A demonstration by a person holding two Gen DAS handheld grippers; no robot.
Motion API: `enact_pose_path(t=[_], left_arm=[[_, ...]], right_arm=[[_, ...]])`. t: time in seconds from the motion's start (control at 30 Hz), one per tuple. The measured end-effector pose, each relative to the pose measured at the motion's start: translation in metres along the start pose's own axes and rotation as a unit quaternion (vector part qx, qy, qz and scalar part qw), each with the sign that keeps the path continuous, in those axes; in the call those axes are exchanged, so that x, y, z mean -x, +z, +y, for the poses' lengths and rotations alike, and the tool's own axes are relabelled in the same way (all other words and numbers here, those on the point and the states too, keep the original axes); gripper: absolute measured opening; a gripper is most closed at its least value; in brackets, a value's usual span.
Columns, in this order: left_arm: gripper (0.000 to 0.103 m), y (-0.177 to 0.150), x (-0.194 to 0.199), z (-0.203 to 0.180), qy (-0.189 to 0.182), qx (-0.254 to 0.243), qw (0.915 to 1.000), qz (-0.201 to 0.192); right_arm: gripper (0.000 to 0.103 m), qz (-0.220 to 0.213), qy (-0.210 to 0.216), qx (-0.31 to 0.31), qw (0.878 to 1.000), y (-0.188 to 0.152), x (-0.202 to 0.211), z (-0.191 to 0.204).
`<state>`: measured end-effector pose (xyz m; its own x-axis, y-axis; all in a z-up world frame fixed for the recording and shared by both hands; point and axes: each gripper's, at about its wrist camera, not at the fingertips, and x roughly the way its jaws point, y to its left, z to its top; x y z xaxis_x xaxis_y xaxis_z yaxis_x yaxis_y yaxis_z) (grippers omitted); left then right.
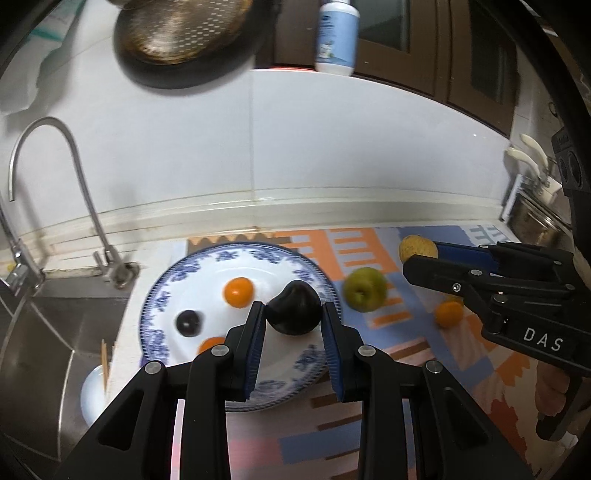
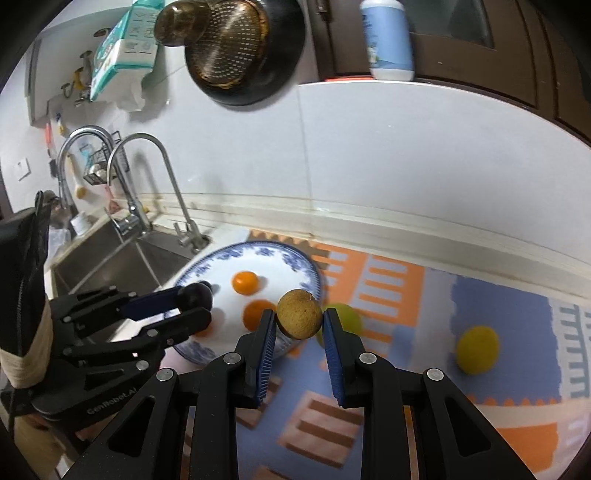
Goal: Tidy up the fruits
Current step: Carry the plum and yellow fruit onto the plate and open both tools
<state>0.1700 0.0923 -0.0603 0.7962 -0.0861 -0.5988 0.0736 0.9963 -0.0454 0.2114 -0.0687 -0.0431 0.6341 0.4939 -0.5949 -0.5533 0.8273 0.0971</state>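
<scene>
My left gripper (image 1: 293, 314) is shut on a dark plum (image 1: 294, 313) and holds it above the right part of a blue-patterned white plate (image 1: 236, 254). The plate holds an orange (image 1: 238, 292), a second dark plum (image 1: 188, 323) and another orange (image 1: 211, 345) partly hidden by my fingers. My right gripper (image 2: 299, 319) is shut on a round brown fruit (image 2: 299, 313), just right of the plate (image 2: 218, 262). It also shows in the left wrist view (image 1: 419, 254). A green apple (image 1: 365, 289), an orange (image 1: 448, 314) and a yellow lemon (image 2: 477, 350) lie on the mat.
A steel sink (image 1: 55, 325) with a curved faucet (image 1: 79, 173) lies left of the plate. A patterned orange and blue mat (image 2: 480, 302) covers the counter. A colander (image 1: 181, 29) and a white bottle (image 1: 336, 37) sit above. A small white bowl (image 1: 92, 395) stands at the sink's edge.
</scene>
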Motion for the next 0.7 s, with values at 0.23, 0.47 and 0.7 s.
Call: enact_pose_path(t=[0.23,0.47,0.7], left_arm=[[0.03,0.007,0.001,0.022,0.021,0.002,0.9997,-0.015],[0.03,0.018,-0.007,0.042,0.043,0.002,0.999,-0.014],[0.03,0.025,-0.037,0.067,0.047,0.027,0.9983,0.023]], right_arm=[[0.027,0.001,0.028,0.004,1.0,0.02,-0.02,0.018],[0.027,0.005,0.039,0.009,0.999,0.041,-0.044,0.028],[0.027,0.037,0.021,0.003,0.999,0.052,-0.075,0.028]])
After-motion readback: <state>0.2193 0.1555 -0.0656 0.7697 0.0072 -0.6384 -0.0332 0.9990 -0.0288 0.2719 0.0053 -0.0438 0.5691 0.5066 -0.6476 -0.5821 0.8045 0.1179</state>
